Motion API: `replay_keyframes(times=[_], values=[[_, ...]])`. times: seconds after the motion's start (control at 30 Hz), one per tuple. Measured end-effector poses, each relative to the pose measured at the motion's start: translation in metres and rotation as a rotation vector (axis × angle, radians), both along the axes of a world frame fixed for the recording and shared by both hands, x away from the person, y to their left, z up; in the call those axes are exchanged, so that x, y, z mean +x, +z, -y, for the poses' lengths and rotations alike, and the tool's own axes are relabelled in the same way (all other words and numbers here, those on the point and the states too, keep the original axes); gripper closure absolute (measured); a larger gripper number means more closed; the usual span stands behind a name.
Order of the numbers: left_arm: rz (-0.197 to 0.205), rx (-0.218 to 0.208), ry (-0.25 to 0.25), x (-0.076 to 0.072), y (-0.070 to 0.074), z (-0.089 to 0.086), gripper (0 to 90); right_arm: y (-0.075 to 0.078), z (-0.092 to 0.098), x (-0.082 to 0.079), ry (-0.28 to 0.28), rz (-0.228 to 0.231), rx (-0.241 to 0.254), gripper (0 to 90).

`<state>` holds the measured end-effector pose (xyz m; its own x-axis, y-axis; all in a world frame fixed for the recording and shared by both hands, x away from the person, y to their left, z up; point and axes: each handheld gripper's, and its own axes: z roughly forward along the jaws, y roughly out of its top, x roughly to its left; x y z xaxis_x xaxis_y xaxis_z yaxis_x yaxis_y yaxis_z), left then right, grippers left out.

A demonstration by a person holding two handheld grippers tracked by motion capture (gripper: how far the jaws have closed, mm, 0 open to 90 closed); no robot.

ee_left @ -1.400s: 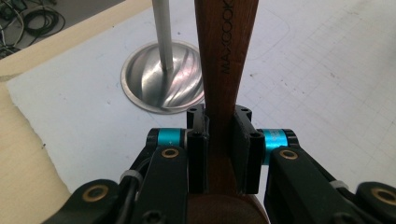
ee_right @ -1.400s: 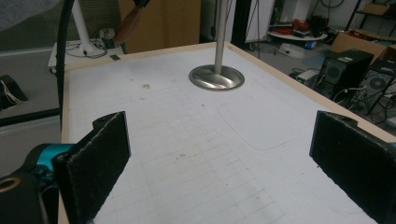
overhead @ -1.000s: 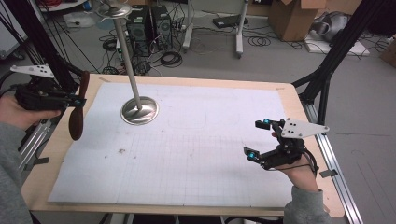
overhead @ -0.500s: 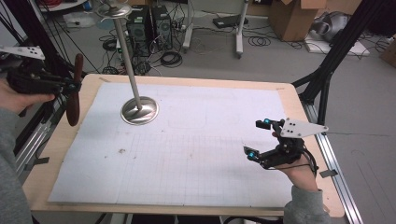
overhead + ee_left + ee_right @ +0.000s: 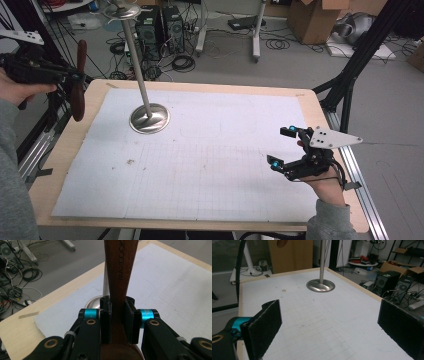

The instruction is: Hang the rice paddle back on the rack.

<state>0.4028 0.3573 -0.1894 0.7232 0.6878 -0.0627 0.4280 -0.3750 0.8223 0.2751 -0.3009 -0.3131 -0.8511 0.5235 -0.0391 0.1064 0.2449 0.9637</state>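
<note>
My left gripper [image 5: 74, 80] is shut on a dark wooden utensil [image 5: 77, 105], held upright in the air off the table's far left corner. In the left gripper view the jaws clamp its narrow neck, and the printed handle [image 5: 120, 267] rises straight ahead of the left gripper [image 5: 117, 308]. A metal stand with a round base [image 5: 149, 118] and a thin pole [image 5: 136, 57] is on the white sheet, to the right of the utensil and apart from it. My right gripper [image 5: 280, 147] hovers low at the table's right side, open, with nothing between its pads [image 5: 265, 327].
A white gridded sheet [image 5: 215, 165] covers the wooden table [image 5: 75, 150]. The stand's base [image 5: 320, 285] lies well ahead of the right gripper [image 5: 332, 325]. Black frame legs [image 5: 350, 85] stand at the right. Computer cases and cables [image 5: 160, 30] crowd the floor beyond.
The left hand has lifted the wooden utensil higher and a little farther from the table's left edge. The right gripper has kept still.
</note>
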Motion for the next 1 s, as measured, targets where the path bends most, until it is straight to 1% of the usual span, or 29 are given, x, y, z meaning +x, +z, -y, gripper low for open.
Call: replay_keyframes(times=[0.07,0.13,0.17,0.2,0.23,0.3,0.33,0.4,0.47,0.5,0.57,0.6,0.67,0.7,0.73,0.87,0.93,1.0], values=[[0.005,-0.003,0.0,0.002,0.004,0.0,77.6,0.0,0.0,0.0,-0.001,-0.003,-0.001,4.1],[0.011,-0.001,0.005,0.004,0.009,0.0,77.6,0.0,0.0,0.0,0.0,0.005,-0.006,4.1],[0.017,-0.003,0.011,0.005,0.011,0.0,77.6,0.0,0.001,-0.001,-0.002,-0.004,-0.008,4.0],[0.019,-0.006,0.011,0.005,0.013,0.001,77.6,0.0,0.001,-0.001,-0.002,0.003,-0.004,4.0],[0.022,-0.006,0.013,0.006,0.015,0.001,77.7,0.001,0.002,-0.002,-0.004,-0.004,0.001,4.0],[0.033,-0.002,0.022,0.007,0.019,0.001,77.7,0.001,0.004,-0.002,-0.01,0.001,0.007,4.0],[0.036,0.0,0.027,0.007,0.021,0.001,77.7,0.001,0.004,-0.002,-0.009,0.003,0.009,4.1],[0.046,0.024,0.042,0.008,0.023,0.001,77.7,0.0,0.005,-0.001,-0.01,-0.004,0.006,4.0],[0.042,0.011,0.042,0.009,0.026,0.001,77.7,-0.001,0.005,0.0,-0.008,-0.011,0.005,4.1],[0.044,0.006,0.039,0.01,0.027,0.0,77.6,-0.001,0.005,0.0,-0.008,-0.009,-0.002,4.1],[0.047,-0.012,0.036,0.011,0.03,-0.001,77.7,-0.001,0.004,0.0,-0.004,-0.01,0.0,4.0],[0.047,-0.026,0.037,0.012,0.032,-0.001,77.7,-0.001,0.004,0.0,-0.005,0.0,-0.001,4.1],[0.041,-0.061,0.034,0.014,0.033,-0.002,77.6,-0.001,0.006,-0.001,-0.007,-0.005,-0.001,4.1],[0.046,-0.065,0.034,0.015,0.034,-0.002,77.7,0.0,0.007,-0.001,-0.009,-0.006,0.001,4.0],[0.04,-0.073,0.036,0.016,0.034,-0.002,77.7,0.0,0.008,-0.002,-0.013,-0.004,0.007,4.1],[0.039,-0.096,0.034,0.02,0.037,0.001,77.7,0.002,0.014,-0.004,-0.028,0.003,0.016,4.0],[0.039,-0.091,0.035,0.023,0.038,0.002,77.7,0.002,0.015,-0.004,-0.028,0.0,0.017,4.1],[0.036,-0.103,0.031,0.025,0.04,0.003,77.7,0.002,0.016,-0.004,-0.03,0.008,0.014,4.1]])
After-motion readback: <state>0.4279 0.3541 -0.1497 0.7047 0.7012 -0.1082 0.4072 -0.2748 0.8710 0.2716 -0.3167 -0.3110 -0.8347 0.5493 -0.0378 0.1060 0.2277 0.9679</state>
